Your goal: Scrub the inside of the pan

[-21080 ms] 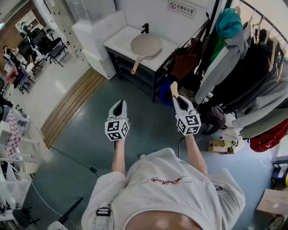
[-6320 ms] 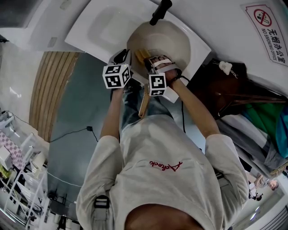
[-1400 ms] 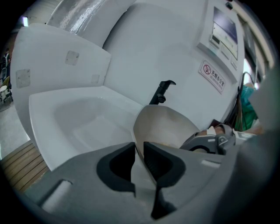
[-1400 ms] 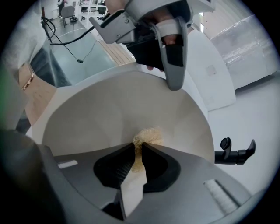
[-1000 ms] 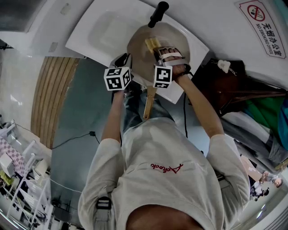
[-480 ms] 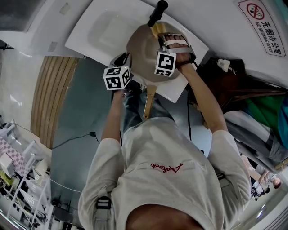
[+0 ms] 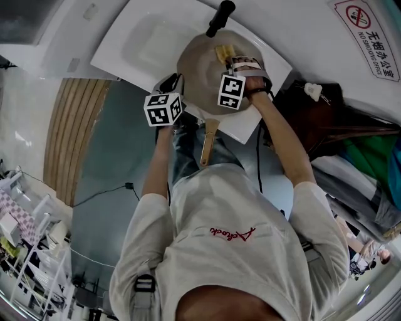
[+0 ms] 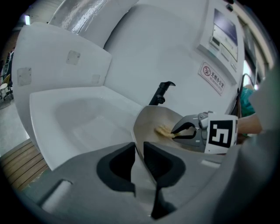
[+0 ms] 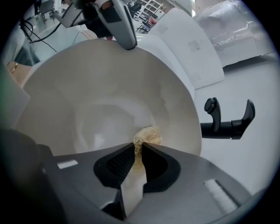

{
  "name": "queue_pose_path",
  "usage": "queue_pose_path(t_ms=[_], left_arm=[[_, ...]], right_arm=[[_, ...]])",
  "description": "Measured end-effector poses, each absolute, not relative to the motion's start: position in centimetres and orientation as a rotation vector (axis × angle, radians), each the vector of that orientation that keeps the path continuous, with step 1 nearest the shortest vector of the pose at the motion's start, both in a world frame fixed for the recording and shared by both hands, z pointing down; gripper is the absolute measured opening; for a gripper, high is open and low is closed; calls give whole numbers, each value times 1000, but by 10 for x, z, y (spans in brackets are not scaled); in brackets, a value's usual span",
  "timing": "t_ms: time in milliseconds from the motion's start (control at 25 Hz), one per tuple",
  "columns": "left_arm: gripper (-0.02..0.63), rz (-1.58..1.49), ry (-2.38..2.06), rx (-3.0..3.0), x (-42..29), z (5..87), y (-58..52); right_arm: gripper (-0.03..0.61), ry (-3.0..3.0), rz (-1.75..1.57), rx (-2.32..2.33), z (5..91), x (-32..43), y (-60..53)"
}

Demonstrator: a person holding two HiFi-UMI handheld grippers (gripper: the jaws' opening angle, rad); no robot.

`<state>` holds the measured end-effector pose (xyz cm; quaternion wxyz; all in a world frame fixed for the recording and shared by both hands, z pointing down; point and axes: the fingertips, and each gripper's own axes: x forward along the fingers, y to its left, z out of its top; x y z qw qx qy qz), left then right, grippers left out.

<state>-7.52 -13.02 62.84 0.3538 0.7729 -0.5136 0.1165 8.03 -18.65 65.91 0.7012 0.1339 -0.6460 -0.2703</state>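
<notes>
A beige pan [image 7: 197, 69] with a wooden handle [image 7: 208, 141] stands tilted on the white counter beside the sink. My left gripper [image 7: 174, 80] is shut on the pan's near-left rim, and the thin edge shows between its jaws in the left gripper view [image 8: 139, 148]. My right gripper [image 7: 235, 61] reaches into the pan, shut on a yellow scrubbing sponge [image 7: 223, 51]. In the right gripper view the sponge [image 9: 146, 134] sticks out past the gripper [image 9: 139, 151] and presses on the pan's pale inside [image 9: 109, 96] near its rim.
A white sink basin [image 7: 150, 41] lies left of the pan, with a black faucet [image 7: 219, 17] just behind the pan's far rim. A no-smoking sign [image 7: 376, 53] hangs on the wall. A brown bag [image 7: 326, 125] and hanging clothes crowd the right side.
My right gripper has carried the sponge from the pan's middle towards its far right side, then drawn back a little. The left gripper and the pan have kept still.
</notes>
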Motion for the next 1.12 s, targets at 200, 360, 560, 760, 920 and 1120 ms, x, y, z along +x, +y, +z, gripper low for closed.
queue_pose_path(t_ms=[200, 360, 560, 760, 920, 1120], left_arm=[[61, 300, -1329, 1998, -75, 629, -130], [61, 301, -1333, 1996, -76, 629, -130], [61, 299, -1332, 1997, -76, 629, -130], [61, 302, -1340, 1998, -75, 629, -130], [61, 302, -1339, 1997, -75, 628, -130], [67, 317, -1358, 2013, -75, 625, -127]], right_arm=[[57, -1424, -551, 261, 670, 84, -171], [57, -1429, -532, 250, 673, 85, -160], [57, -1433, -508, 220, 680, 88, -142], [57, -1452, -484, 167, 681, 81, -117], [57, -1455, -478, 115, 685, 74, -97], [57, -1481, -462, 74, 683, 65, -77]])
